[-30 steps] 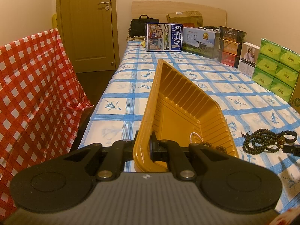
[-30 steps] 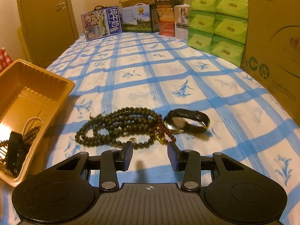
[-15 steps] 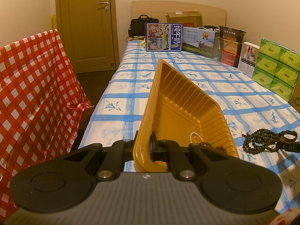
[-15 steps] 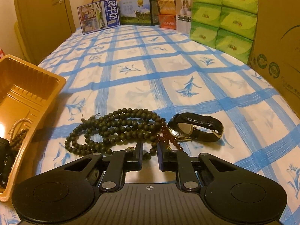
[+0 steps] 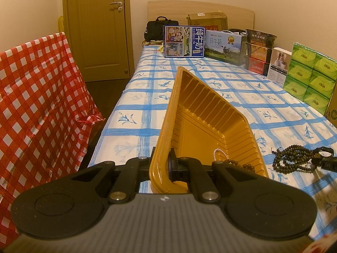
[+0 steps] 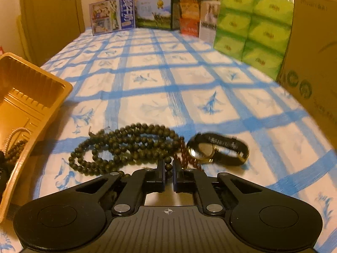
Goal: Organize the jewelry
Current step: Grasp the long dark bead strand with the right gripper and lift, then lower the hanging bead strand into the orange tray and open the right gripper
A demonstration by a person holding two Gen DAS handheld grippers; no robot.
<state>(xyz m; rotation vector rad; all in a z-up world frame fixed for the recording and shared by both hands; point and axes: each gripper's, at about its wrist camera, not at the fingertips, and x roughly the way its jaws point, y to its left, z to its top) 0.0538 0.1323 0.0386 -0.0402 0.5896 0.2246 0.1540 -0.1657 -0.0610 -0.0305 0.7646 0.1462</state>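
Left tongs point(image 5: 166, 166) closed on the near rim of one golden plastic tray point(image 5: 202, 126), one finger outside the wall, one inside; tray tilted up on its side edge. Inside the tray, at its low 5 o'clock corner: one white pearl strand point(image 5: 219, 152) and one brown bead string point(image 5: 238, 164), touching each other.

Right tongs point(image 6: 168, 169) have just been closing; fingers now nearly together on a bead of the dark green bead necklace point(image 6: 126, 145), one bead visible in the slit between them. One such necklace, coiled in several loops on the bed cover point(image 6: 189, 88), blue-checked with flower print. Touching its 3 o'clock end: one short reddish-brown bead string point(image 6: 185, 158), count of beads too blurred to tell. Just beside that, at 3 o'clock: one wristwatch point(image 6: 217, 150) with black strap and gold case, lying on its side, blurred. Tray sits at 9 o'clock of the necklace, apart from it.

Far end of the bed, 12 o'clock: two milk cartons point(image 5: 184, 41), three stacked noodle boxes point(image 5: 260, 50), one white box point(image 5: 279, 65). At 2 o'clock: six green tissue packs point(image 5: 309, 73) visible in the left view, stacked two wide, three high. One brown cardboard box point(image 6: 316, 52) at 3 o'clock in the right view. One red-white checked cloth point(image 5: 35, 97) at 9 o'clock, one door point(image 5: 99, 27) behind it.
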